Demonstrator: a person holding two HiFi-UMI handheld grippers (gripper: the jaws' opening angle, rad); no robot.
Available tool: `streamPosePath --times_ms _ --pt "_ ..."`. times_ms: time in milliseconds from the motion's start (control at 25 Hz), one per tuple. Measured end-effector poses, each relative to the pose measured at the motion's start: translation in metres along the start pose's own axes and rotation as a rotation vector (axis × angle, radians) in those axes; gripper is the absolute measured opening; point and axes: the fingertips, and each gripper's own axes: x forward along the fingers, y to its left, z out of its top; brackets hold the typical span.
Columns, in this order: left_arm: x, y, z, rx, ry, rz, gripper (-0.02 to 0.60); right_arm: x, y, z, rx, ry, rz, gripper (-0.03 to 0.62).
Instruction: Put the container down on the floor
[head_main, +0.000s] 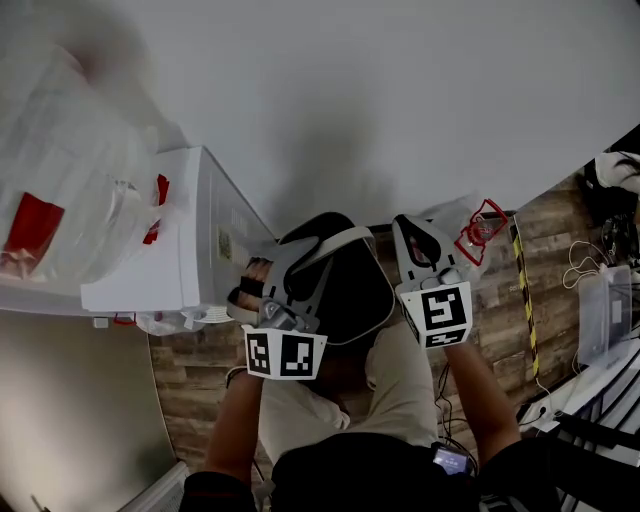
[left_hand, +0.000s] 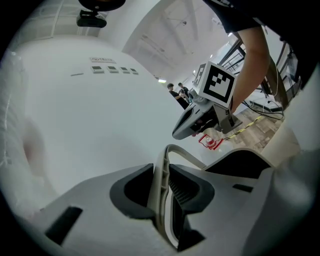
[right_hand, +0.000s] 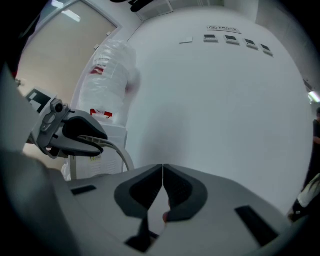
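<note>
In the head view a black container (head_main: 350, 290) with a pale grey rim (head_main: 340, 237) hangs in front of my legs, above the floor. My left gripper (head_main: 298, 258) is shut on that rim at the container's left side. In the left gripper view the curved rim (left_hand: 161, 190) runs between the dark pads. My right gripper (head_main: 425, 240) stands at the container's right, shut, with a thin clear plastic bag (head_main: 478, 228) with red print trailing from its tips. The right gripper view shows its jaws (right_hand: 163, 172) closed tip to tip on something thin.
A white cabinet (head_main: 190, 240) stands against the wall to my left, with plastic bags (head_main: 70, 170) piled on top. Wood-look floor (head_main: 200, 390) lies below. Yellow-black tape (head_main: 525, 300), cables and a clear box (head_main: 610, 310) are at the right.
</note>
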Motion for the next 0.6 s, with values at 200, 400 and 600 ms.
streamPosePath --times_ms 200,400,600 --pt "0.013 -0.023 -0.035 -0.002 -0.004 0.005 0.106 0.019 0.009 -0.042 0.004 -0.016 0.002 0.031" --pt "0.032 -0.047 -0.070 -0.013 -0.009 0.004 0.106 0.038 0.012 -0.084 0.003 -0.022 -0.008 0.031" --pt "0.047 -0.066 -0.101 -0.019 -0.023 0.011 0.106 0.052 0.016 -0.121 -0.008 -0.031 -0.009 0.029"
